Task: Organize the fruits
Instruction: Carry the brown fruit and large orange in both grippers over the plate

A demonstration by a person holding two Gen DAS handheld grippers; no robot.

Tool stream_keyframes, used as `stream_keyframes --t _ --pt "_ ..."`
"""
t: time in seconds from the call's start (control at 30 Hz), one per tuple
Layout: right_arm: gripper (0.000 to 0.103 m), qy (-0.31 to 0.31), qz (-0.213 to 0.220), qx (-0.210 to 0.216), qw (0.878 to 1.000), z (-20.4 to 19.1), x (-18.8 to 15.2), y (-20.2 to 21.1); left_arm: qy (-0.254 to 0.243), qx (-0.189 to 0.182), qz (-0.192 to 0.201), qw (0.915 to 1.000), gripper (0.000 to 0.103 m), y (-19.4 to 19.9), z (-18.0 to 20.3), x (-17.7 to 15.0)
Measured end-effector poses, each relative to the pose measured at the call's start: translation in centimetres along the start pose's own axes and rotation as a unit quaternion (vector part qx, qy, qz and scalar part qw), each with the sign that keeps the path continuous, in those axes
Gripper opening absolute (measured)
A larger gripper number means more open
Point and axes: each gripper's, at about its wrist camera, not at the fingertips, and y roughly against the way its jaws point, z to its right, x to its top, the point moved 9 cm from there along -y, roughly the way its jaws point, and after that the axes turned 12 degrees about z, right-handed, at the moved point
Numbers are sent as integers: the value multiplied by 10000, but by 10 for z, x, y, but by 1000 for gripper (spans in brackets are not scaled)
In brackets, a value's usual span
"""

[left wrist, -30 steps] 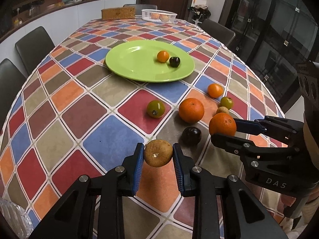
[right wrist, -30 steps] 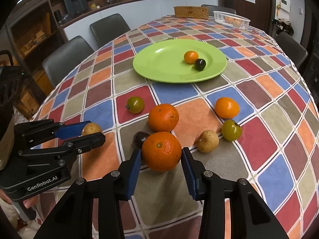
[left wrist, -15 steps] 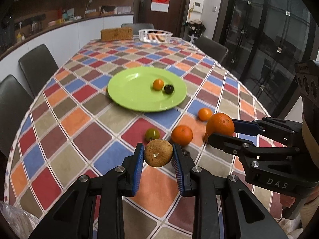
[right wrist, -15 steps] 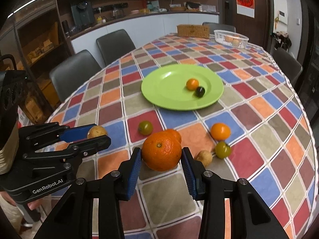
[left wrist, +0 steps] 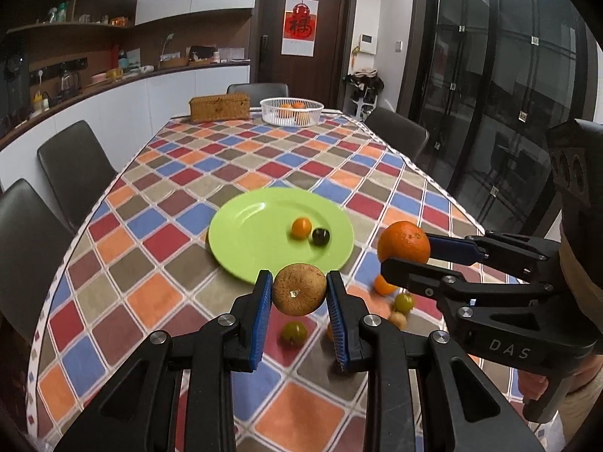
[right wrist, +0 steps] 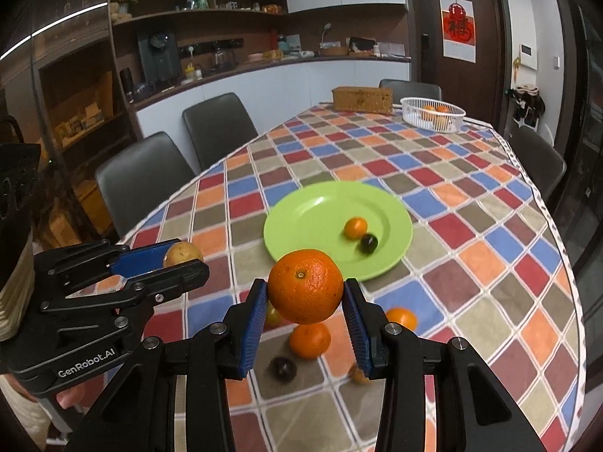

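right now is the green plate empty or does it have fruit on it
Not empty. The green plate holds two small fruits side by side: a small orange one and a dark one; most of it is bare.

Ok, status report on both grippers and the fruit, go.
Left gripper shut on brown fruit. Right gripper shut on orange. Both held above the table; green plate ahead, path clear.

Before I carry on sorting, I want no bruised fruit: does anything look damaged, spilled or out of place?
Nothing looks damaged or spilled. The brown fruit and the orange sit squarely in the jaws. The green plate holds only a small orange fruit and a dark one; several fruits lie loose on the tablecloth, unsorted.
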Motion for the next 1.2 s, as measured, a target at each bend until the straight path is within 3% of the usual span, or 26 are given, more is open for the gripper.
stream_keyframes --t 0.47,0.8,1.2 --pt "42 -110 -72 16 9999 14 28 -47 127 -59 28 9999 29 -49 -22 30" --pt "42 -300 -453 -25 9985 35 28 -101 446 -84 -418 9981 29 -110 -49 22" --pt "42 -476 -1217 -5 9914 53 0 -157 828 -218 -1203 9890 29 -173 -68 -8"
